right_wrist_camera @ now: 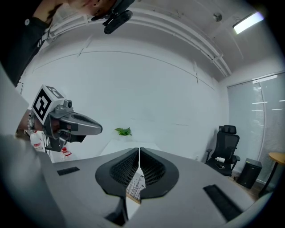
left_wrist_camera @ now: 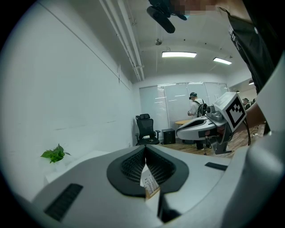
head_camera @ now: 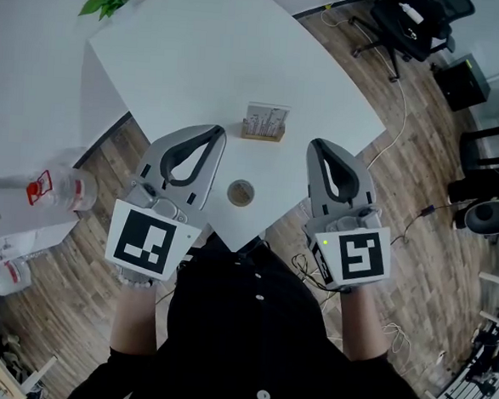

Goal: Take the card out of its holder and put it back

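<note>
Card (head_camera: 266, 118) in holder (head_camera: 262, 136), prob. upright

A small round disc (head_camera: 241, 192) lies on the counter (head_camera: 199, 63) between your left gripper (head_camera: 214, 134) and right gripper (head_camera: 318, 146); the card holder (head_camera: 264, 124) stands just beyond their tips. Either side of it, bare counter lets you pass.
</note>
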Motion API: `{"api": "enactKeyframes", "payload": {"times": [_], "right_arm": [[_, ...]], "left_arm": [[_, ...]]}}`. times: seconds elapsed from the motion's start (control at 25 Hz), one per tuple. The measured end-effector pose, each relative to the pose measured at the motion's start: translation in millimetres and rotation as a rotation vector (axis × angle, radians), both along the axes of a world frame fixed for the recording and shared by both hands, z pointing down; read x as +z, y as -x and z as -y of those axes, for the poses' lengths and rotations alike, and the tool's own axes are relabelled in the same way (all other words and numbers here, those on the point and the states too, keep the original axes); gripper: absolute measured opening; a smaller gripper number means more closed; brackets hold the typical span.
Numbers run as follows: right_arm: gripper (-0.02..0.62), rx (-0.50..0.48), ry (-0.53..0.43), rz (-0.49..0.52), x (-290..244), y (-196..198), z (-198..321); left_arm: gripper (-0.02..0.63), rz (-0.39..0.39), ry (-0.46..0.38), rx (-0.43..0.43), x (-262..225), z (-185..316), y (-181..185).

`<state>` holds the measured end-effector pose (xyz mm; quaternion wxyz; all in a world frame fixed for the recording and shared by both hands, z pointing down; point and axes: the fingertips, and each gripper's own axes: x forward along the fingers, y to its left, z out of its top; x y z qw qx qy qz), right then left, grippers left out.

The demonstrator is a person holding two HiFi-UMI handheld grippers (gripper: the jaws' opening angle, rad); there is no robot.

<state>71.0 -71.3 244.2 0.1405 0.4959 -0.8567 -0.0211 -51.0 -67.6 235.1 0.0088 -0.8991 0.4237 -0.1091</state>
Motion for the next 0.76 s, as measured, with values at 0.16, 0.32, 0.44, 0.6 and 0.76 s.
{"api": "enactKeyframes", "payload": {"times": [0.16, 0.32, 0.44, 0.6, 0.76], "right_arm": [[0.046, 0.008, 0.002, 0.000, 0.7, -1.1, 0.9], [0.046, 0.025, 0.011, -0.005, 0.6, -2.8, 2.2], [0.046, 0.027, 0.007, -0.004, -0.7, -3.6, 3.6], [0.046, 0.022, 0.005, -0.007, -0.2, -3.6, 3.4], [0.046, 0.022, 0.006, -0.011, 0.7, -3.1, 1.9]], "left_arm": [[0.017, -0.006, 0.000, -0.004, 0.9, 1.9, 2.0], [0.016, -0.008, 0.011, -0.002, 3.0, 1.9, 2.6], [0.015, -0.011, 0.015, -0.005, 3.7, 3.7, 3.0], [0.017, -0.019, 0.013, -0.008, 4.0, 4.5, 2.3], [0.017, -0.026, 0.014, -0.014, 4.0, 4.0, 4.2]]}}
